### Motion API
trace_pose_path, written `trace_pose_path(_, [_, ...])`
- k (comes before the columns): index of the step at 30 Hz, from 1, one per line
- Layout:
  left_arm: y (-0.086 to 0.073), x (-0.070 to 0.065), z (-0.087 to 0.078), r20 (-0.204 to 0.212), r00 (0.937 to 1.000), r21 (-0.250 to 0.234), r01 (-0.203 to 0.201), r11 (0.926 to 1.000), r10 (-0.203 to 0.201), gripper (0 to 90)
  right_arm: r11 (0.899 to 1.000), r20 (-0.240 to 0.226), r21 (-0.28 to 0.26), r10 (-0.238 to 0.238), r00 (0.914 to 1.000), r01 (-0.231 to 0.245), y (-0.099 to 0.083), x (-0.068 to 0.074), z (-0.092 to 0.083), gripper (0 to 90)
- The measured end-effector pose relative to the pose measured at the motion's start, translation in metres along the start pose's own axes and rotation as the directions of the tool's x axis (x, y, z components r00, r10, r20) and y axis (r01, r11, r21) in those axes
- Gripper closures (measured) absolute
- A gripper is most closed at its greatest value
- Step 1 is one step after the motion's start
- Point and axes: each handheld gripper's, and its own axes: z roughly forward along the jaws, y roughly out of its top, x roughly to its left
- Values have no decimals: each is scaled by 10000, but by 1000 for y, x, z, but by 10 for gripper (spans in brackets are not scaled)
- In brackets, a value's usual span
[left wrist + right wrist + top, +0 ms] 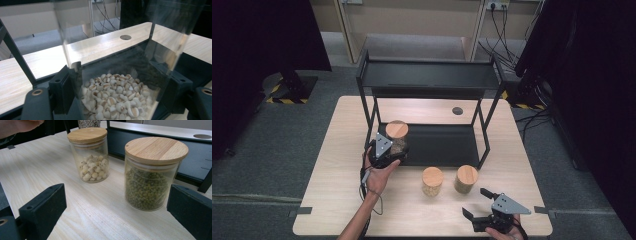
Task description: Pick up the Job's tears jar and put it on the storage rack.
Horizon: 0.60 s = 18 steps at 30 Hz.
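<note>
glass first: the left gripper is clamped on a jar of pale grains at the left front of the black rack's lower shelf — its lid cut off in the left gripper view. next, on the table, a jar of white beans, then a jar of green beans. rightmost, the right gripper gapes wide, empty — its hand mostly cropped.

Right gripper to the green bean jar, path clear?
Probably yes. The right gripper is open and faces the green bean jar, with bare table between; the white bean jar stands aside.
</note>
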Motion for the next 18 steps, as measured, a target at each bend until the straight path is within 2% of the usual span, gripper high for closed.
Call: trace_pose_path(18, [-9,0,21,-540,9983,141,223,9997,-215,252,10000,-16,24,2,10000,-2,0,-1,0,29])
